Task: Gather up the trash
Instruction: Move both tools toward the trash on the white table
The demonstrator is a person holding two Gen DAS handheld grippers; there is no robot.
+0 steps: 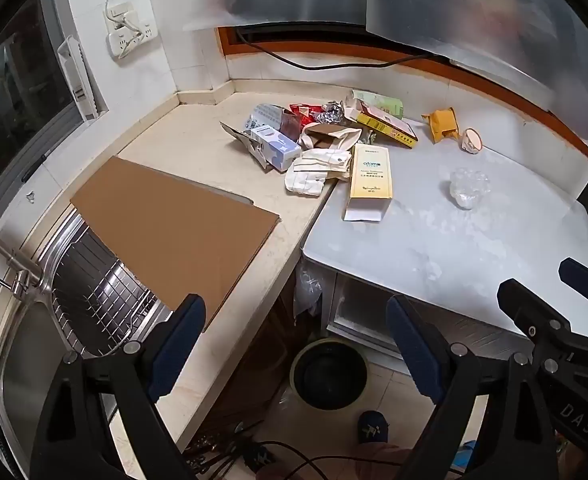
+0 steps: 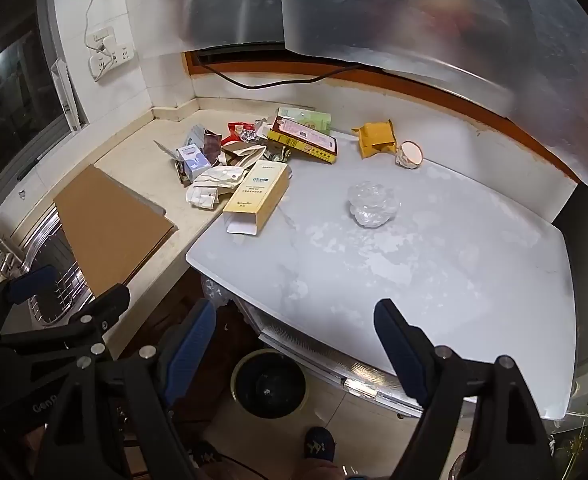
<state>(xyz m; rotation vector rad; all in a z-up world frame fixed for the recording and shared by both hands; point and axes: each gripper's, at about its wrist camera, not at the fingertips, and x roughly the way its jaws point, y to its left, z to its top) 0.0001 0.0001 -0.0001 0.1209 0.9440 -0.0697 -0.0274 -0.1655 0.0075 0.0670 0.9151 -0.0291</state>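
Nearest, the left gripper (image 1: 296,344) and right gripper (image 2: 296,344) both hang with jaws spread wide, holding nothing, above a round dark bin (image 1: 329,374) on the tiled floor. Only the left view shows the steel sink's (image 1: 21,360) wire rack clearly; a flat brown cardboard sheet (image 1: 173,228) half covers it. Further off, on the glossy white table (image 2: 434,272), lie a crumpled clear plastic wad (image 2: 372,204) and a long yellow carton (image 2: 257,196). At the far left corner sits the trash heap (image 2: 237,152): boxes, foil, wrappers. To the far right lie a torn yellow box (image 2: 376,138) and a tipped paper cup (image 2: 410,155).
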